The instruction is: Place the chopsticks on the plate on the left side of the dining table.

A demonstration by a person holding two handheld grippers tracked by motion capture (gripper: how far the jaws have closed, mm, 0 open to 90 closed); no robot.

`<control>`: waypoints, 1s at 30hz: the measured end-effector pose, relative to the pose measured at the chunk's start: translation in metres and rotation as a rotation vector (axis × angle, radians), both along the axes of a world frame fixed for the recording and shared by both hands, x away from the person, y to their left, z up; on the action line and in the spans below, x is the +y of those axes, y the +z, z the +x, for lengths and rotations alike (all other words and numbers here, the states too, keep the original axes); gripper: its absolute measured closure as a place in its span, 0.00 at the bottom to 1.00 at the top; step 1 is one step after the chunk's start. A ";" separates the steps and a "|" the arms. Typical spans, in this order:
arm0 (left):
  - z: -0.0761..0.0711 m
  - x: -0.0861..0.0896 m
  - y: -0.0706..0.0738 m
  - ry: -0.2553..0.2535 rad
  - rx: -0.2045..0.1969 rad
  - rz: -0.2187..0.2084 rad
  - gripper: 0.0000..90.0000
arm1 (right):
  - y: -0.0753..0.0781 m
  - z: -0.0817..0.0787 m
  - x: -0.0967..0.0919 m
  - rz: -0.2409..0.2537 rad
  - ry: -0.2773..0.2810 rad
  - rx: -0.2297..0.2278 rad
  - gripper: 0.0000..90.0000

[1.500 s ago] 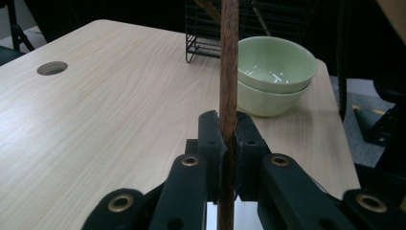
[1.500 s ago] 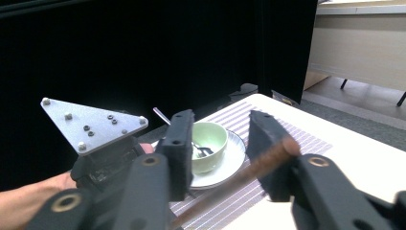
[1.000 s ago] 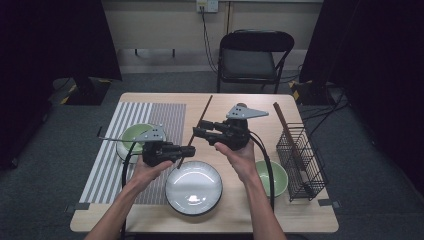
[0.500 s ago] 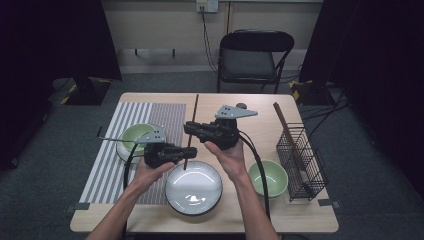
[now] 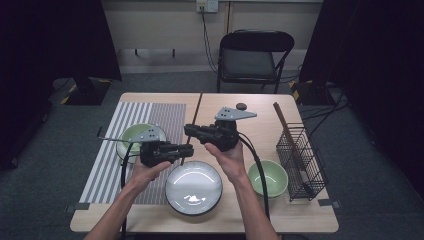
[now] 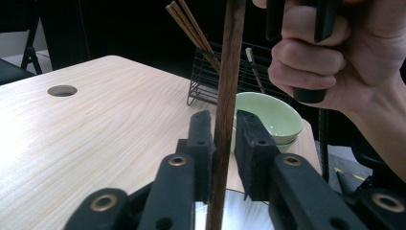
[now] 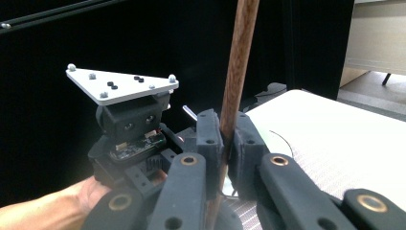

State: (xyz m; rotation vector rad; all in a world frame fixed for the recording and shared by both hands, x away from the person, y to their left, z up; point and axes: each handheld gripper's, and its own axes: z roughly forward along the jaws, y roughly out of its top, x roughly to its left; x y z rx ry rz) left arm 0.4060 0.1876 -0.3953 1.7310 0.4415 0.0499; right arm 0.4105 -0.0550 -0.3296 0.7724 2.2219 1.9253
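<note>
**Chopstick held between two grippers above the table's middle**

A long dark wooden chopstick (image 5: 192, 127) hangs in the air over the centre of the table (image 5: 255, 100), running from near the far edge back toward the white plate (image 5: 194, 187). Both tools meet on it. The right gripper (image 5: 192, 131) has just been closing; in the right gripper view its pads press on the stick (image 7: 234, 81) from both sides, so it grips the chopstick. The left gripper (image 5: 182, 149) has just been opening a little: in the left gripper view the stick (image 6: 225, 96) lies against one pad while a narrow gap shows at the other (image 6: 249, 139), so its jaws stand loosely about the wood rather than clamped on it.

Just below the grippers sits the white plate, near the table's front edge. To its right a green bowl (image 5: 267, 177) stands close by, and beyond that a black wire basket (image 5: 302, 160) at the right edge, with more chopsticks (image 5: 287, 131) leaning in it. To the left, a second green bowl (image 5: 137, 135) rests on a striped mat (image 5: 115, 150) that covers the left part of the table.

The far right quarter of the tabletop, behind the right hand (image 5: 227, 157), is bare wood except for a small round hole (image 5: 241, 106). A black chair (image 5: 252, 57) stands past the far edge.
</note>
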 end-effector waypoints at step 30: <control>-0.003 -0.006 -0.001 -0.019 -0.004 0.044 0.93 | 0.007 0.003 -0.011 -0.014 -0.040 -0.028 0.58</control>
